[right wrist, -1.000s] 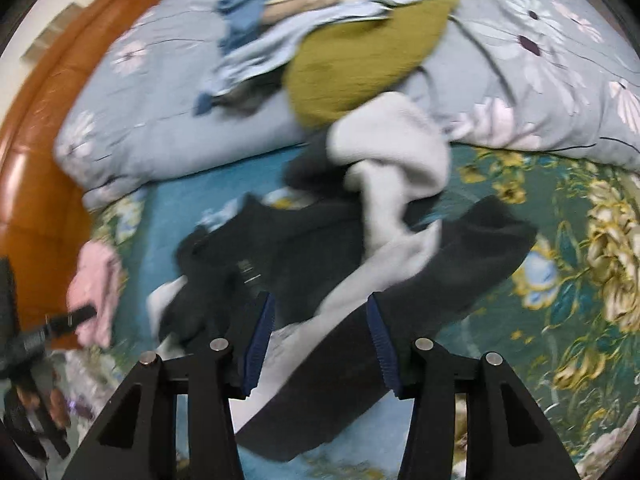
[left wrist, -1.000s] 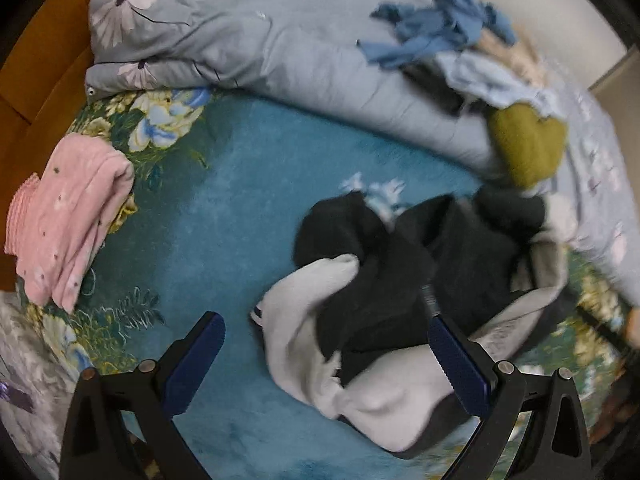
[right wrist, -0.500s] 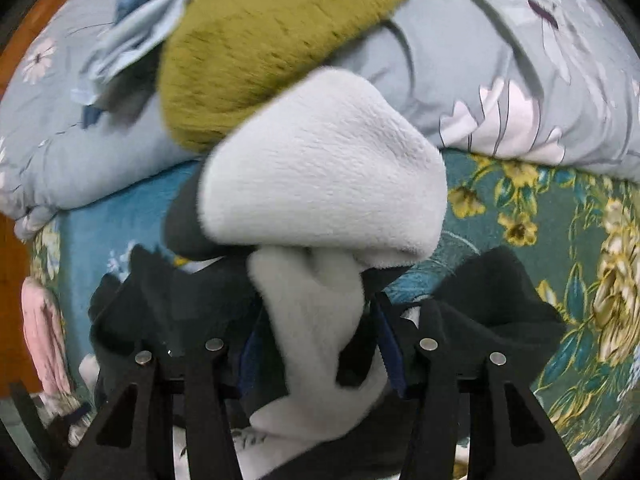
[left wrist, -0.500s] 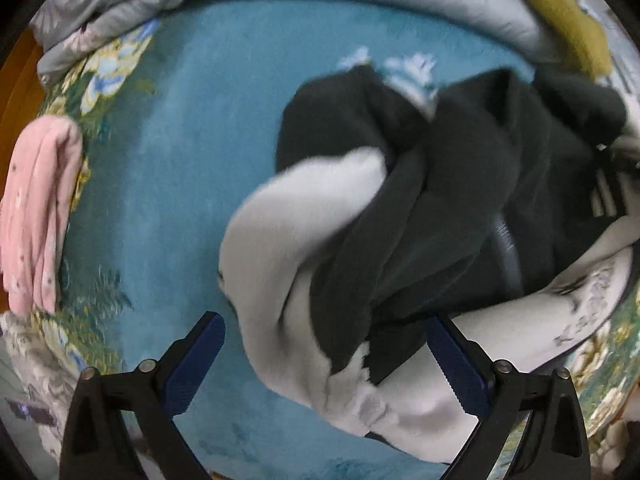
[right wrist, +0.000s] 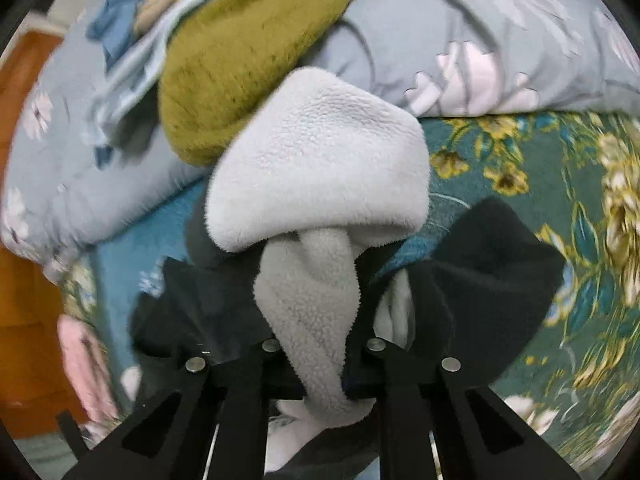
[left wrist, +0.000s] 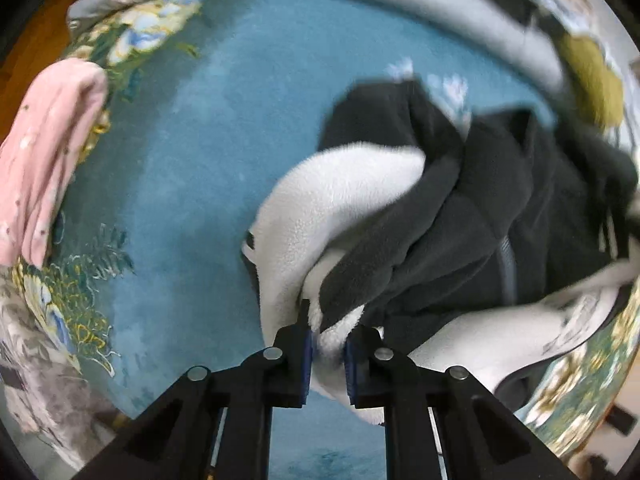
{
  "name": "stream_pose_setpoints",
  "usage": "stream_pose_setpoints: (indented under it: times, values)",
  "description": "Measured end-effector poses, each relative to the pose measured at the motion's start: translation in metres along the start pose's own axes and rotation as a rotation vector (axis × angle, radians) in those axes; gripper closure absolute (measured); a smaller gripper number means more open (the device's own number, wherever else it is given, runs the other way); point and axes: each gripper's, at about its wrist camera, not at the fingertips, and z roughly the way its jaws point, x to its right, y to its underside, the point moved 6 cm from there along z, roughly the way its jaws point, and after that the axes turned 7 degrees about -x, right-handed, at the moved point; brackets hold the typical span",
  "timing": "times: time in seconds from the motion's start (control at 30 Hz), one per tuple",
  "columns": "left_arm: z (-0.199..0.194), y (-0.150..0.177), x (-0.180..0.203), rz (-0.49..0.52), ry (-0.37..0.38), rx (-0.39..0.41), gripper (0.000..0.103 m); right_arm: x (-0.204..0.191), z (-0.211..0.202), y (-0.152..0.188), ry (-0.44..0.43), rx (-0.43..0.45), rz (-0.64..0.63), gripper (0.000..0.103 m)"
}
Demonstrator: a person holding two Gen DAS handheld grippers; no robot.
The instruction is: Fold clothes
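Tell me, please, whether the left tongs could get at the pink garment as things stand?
Probably not yet: the left tongs are shut on the black and white fleece. The pink garment lies apart, with only bare blue blanket between.

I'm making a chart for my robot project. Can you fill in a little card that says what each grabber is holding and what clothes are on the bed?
left gripper: shut on white lining of the fleece jacket
right gripper: shut on a grey-white fleece fold of the same jacket
jacket state: crumpled, not folded yet
surface: teal floral blanket
pink garment: lying at the left, apart from the jacket
olive sweater: on the clothes pile atop the grey quilt
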Motion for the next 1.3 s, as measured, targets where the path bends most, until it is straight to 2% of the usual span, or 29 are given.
stream_pose_setpoints:
  times: [0.1,0.23,0.43,0.57,0.67,0.87,1.07,1.17,1.3]
  values:
    - [-0.043,-0.014,-0.007,-0.037,0.046,0.107,0.090,0.009,-0.031,0.018,-0.084,0.064,0.057,0.093]
    - [-0.105,-0.043,-0.011,-0.032,0.124,0.265,0.090,0.023,-0.085,0.039,-0.195,0.176,0.113,0.093]
    - [-0.236,-0.073,0.009,0.025,0.275,0.537,0.090,0.026,-0.201,0.030,-0.312,0.403,0.125,0.093]
    - [-0.311,-0.072,0.014,0.062,0.359,0.674,0.090,0.034,-0.279,0.042,-0.362,0.548,0.091,0.093]
    - [-0.336,-0.059,0.005,0.064,0.402,0.732,0.090,0.036,-0.309,0.067,-0.369,0.603,0.063,0.093]
    - [-0.339,-0.015,-0.012,0.087,0.414,0.728,0.090,0.047,-0.328,0.127,-0.406,0.606,0.064,0.093]
    - [-0.320,-0.003,-0.029,0.078,0.348,0.685,0.090,0.052,-0.331,0.157,-0.392,0.565,0.029,0.093]
    - [-0.293,-0.012,-0.032,0.048,0.327,0.623,0.090,0.062,-0.306,0.153,-0.356,0.515,0.053,0.093]
    - [-0.239,-0.038,-0.028,0.015,0.280,0.501,0.090,0.073,-0.253,0.122,-0.271,0.410,0.077,0.093]
